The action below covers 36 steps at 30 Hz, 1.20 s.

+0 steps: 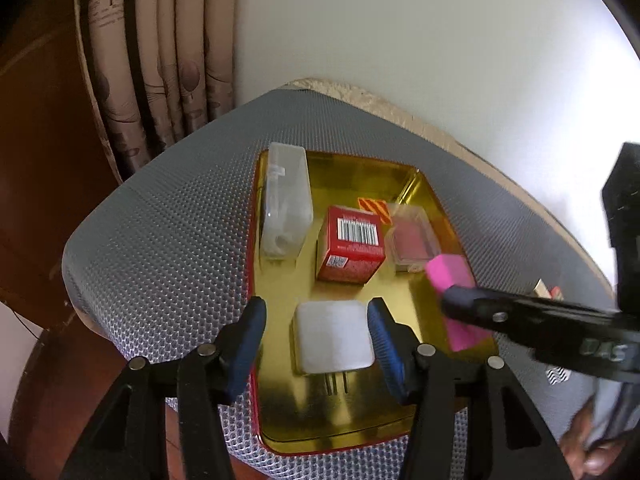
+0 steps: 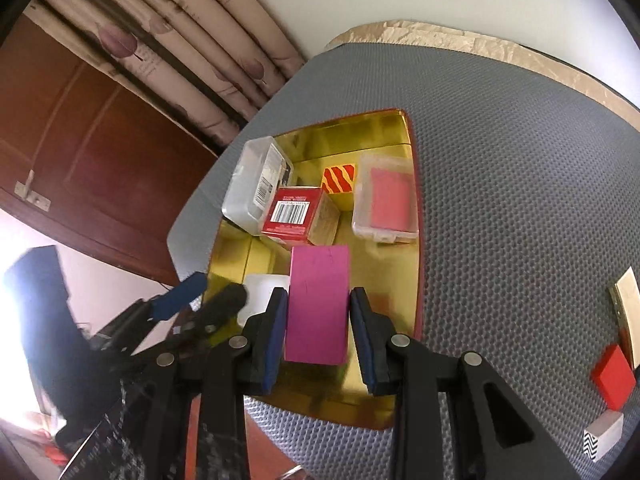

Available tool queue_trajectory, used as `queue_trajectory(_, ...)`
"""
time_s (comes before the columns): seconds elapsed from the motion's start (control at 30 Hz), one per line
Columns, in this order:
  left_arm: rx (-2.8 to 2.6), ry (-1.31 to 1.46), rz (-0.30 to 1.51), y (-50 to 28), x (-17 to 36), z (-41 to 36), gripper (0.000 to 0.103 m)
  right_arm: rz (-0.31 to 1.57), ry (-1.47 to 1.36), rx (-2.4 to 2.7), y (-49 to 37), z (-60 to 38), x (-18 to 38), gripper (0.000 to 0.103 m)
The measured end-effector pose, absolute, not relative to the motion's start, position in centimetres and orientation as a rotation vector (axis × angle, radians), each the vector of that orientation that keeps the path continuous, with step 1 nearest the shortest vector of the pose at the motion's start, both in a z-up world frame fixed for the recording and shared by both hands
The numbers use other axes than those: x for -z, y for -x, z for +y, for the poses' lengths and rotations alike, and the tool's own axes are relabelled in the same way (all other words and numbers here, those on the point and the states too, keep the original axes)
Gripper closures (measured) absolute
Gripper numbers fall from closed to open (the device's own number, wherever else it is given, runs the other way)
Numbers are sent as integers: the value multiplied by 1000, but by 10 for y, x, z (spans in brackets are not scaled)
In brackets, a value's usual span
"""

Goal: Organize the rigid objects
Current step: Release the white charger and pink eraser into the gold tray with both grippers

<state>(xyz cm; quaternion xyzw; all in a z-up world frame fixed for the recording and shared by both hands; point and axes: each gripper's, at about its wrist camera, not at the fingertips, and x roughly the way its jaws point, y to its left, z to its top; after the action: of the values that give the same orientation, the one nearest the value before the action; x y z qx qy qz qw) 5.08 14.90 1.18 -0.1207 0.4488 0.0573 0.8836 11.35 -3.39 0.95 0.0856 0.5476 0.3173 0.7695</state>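
Pink block [image 2: 318, 304] sits between right gripper [image 2: 319, 332] fingers, squeezed tight, long side pointing away from fingers, over gold tray [image 2: 400, 272]. Tray on bumpy grey counter [image 2: 520, 200].

Left gripper [image 1: 316, 336] fingers half open either side of white plug [image 1: 332, 334], no squeeze seen.

Pink block smooth, hard. Tray shiny metal. Red box [image 1: 352, 244] cardboard. Clear box [image 1: 286, 196] plastic.

The left claw [image 1: 316, 344] points steeply down, its blue pads spread apart with neither pressing on anything; the right claw [image 2: 318, 330] angles down likewise, jaws narrow, clamping a pink block [image 2: 318, 304]
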Motion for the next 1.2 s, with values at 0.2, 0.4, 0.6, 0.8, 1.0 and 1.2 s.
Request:
queue_trajectory(0.2, -128, 201, 913, -46, -18, 144, 49, 1204, -157, -664, -121, -23, 2, 73)
queue_trajectory(0.4, -128, 157, 901, -43, -21, 136, 49, 1193, -148, -639, -124, -21, 7, 71)
queue_trajectory(0.6, -125, 119, 892, -40, -24, 124, 49, 1095, -200, -648, -118, -44, -8, 60)
queue_trajectory(0.8, -108, 49, 871, -32, -29, 102, 49, 919, -183, -520, -80, -124, -19, 37)
queue_trajectory(1.0, -74, -48, 862, -21, -33, 68, 49, 864, -58, -185, -41, -249, 12, 17)
queue_trajectory(1.2, 55, -125, 881, -3, -34, 11, 46, 905, 41, 137, -14, -362, 52, 14)
